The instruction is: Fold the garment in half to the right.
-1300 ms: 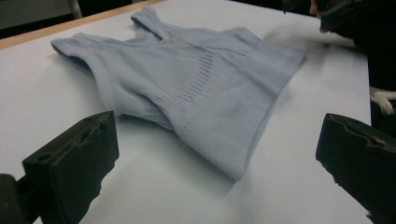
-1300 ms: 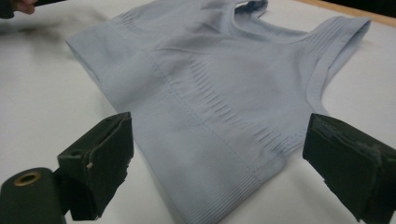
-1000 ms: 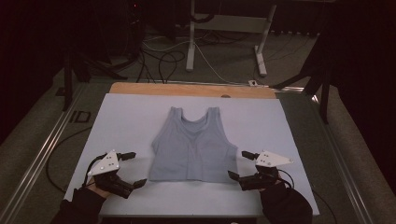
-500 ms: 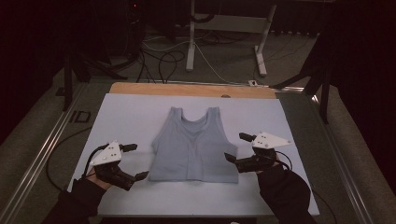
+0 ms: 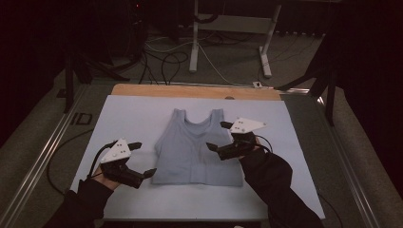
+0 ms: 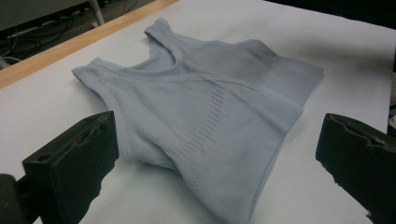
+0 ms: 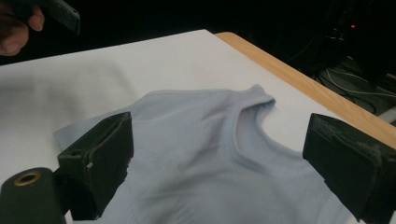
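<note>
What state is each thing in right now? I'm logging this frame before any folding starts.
Tank top: spread flat on the table, unfolded, straps toward the far edge, not gripped.
Left gripper: fingers open, beside the top's near left corner.
Right gripper: fingers open, over the top's right side, not clamped on it.
Table: covered by a white sheet, wooden edge bare at the far side.

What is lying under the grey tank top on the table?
The tank top lies flat on a white sheet that covers the table; a wooden edge shows at the far side. What lies directly beneath the fabric is covered.
</note>
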Motion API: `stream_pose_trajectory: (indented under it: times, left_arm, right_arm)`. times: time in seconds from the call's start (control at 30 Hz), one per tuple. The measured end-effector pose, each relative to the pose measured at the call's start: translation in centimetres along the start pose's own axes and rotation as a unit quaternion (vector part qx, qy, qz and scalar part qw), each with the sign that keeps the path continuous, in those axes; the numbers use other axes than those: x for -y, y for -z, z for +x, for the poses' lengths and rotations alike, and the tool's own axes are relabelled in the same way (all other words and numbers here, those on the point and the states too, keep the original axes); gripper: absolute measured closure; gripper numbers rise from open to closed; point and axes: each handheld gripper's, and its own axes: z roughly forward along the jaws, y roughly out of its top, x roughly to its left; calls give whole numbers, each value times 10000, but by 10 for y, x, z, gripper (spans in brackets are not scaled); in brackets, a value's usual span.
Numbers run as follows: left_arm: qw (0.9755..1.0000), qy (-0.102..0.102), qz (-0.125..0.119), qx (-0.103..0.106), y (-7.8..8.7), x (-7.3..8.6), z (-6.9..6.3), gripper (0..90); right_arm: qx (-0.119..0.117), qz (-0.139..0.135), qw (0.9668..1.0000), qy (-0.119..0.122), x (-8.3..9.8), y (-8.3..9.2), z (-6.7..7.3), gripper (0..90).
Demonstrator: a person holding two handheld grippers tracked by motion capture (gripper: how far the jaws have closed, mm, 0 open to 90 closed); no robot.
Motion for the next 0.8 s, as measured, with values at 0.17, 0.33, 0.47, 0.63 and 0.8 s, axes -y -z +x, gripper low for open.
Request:
stream_pose_trajectory:
  times: [0.17,0.33,0.47,0.63,0.8]
  left_arm:
    - [9999,-7,41,128,-7,5,-3,2]
    - [9998,0,125,131,-12,11,-4,2]
    - [9994,104,250,203,-18,16,-3,2]
    - [9986,199,420,236,-27,24,-3,2]
    - [9977,160,617,244,-34,31,-5,3]
  right_arm:
    - [-168,-28,9999,5,-13,-23,-4,86]
    - [-284,-37,9996,-41,-22,-43,-8,86]
    - [-320,-3,9995,-48,-25,-57,-11,86]
    - [-356,20,9993,-126,-28,-72,-15,86]
    - [-380,63,9991,-178,-30,-86,-18,86]
